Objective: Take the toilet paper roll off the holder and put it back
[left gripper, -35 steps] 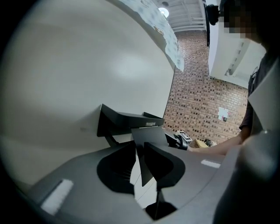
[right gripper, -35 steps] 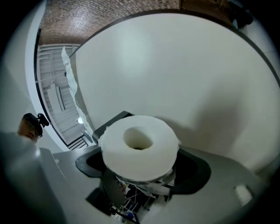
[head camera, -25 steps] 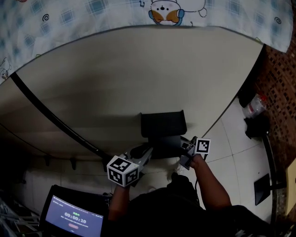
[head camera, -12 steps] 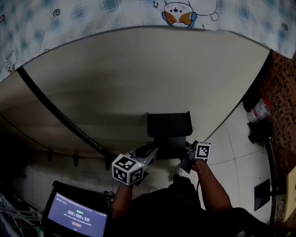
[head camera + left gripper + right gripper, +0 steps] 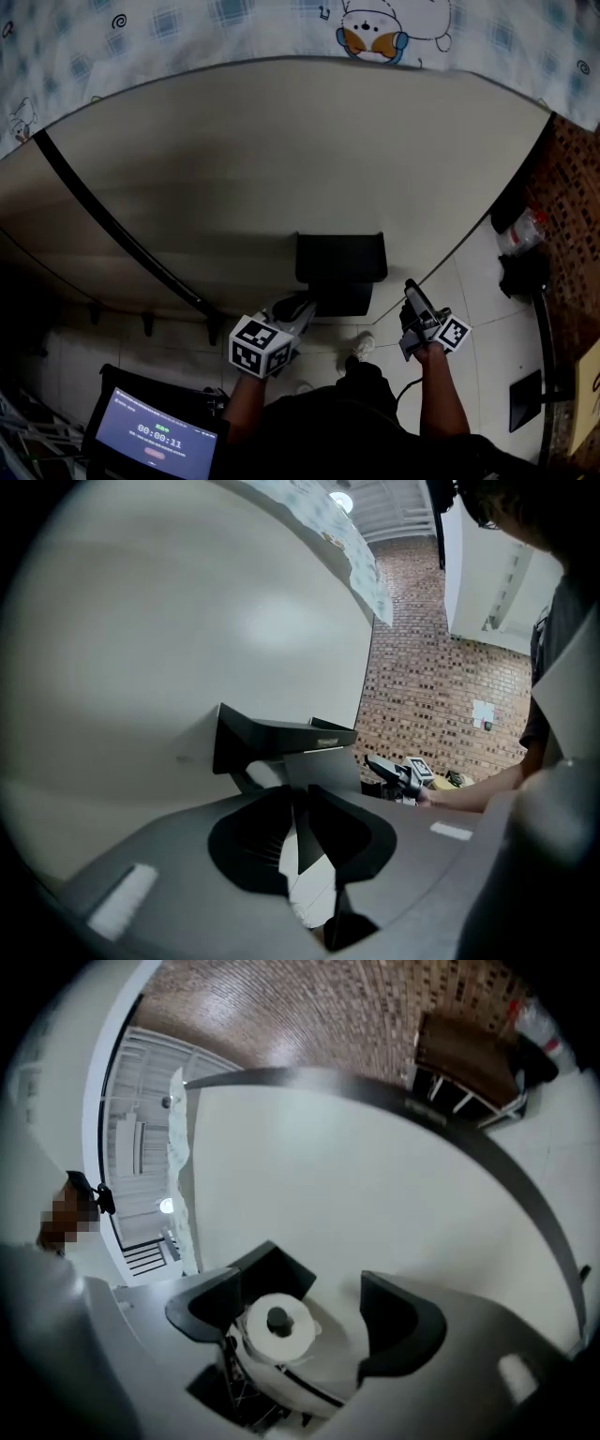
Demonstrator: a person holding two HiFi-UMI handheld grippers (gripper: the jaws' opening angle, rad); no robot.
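While the pale wall (image 5: 281, 159) takes up most of what I see, the black holder (image 5: 339, 262) fixed to it is where the work stands, and I judge the task barely begun. My left gripper (image 5: 302, 808) is at the holder's left side. Its jaws have just been closing and now pinch the lower edge of the cover flap (image 5: 323, 766), which runs down between them. My right gripper (image 5: 412, 291) hangs off to the holder's right, clear of it, jaws wide apart with nothing pressed between the pads, though they have drawn in slightly. The toilet paper roll (image 5: 295, 1337) sits under the cover on the holder, seen end-on, with the dark spindle end (image 5: 278, 1319) in its core. So lifting it off appears yet to be done, and the putting back after that.
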